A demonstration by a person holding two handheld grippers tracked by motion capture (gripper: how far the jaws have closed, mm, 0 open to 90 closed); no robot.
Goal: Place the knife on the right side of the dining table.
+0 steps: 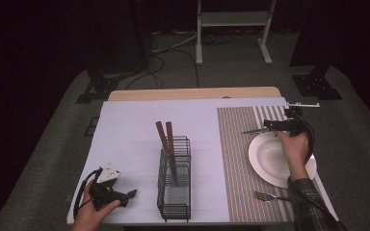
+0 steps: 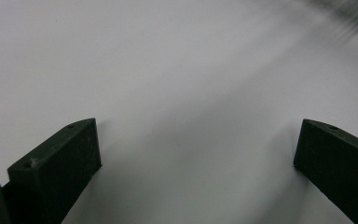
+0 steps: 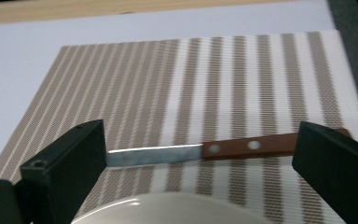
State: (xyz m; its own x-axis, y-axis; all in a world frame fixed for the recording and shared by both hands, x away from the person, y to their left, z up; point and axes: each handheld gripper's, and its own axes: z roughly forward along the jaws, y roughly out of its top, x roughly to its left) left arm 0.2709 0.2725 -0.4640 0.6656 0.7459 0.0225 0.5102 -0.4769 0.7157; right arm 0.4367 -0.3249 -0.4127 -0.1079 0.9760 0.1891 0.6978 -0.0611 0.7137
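Surface: white sheet (image 1: 139, 125); striped woven placemat (image 3: 242, 70) | wooden-handled steel knife (image 3: 205, 151) lies beyond white round plate (image 1: 262, 159) | right gripper (image 3: 200, 158) fingers spread, empty; withdraw level, clear of the blade | left gripper (image 2: 198, 154) fingers spread, empty

The left hand (image 1: 92, 211) comes in at the near left corner of the worktop (image 1: 130, 130), its fist wrapped around the left gripper (image 1: 125, 196). That gripper lies low over the worktop, pointing toward its middle, with a cable looping back past the wrist. In the left gripper view its two black jaws stand wide apart with bare worktop between them.

The right forearm, in a dark checked sleeve, reaches up along the worktop's right side. The right hand (image 1: 295, 149) holds the right gripper (image 1: 266, 126) near the far right corner, pointed toward the worktop's middle. Its jaws are spread wide, pressing on nothing.
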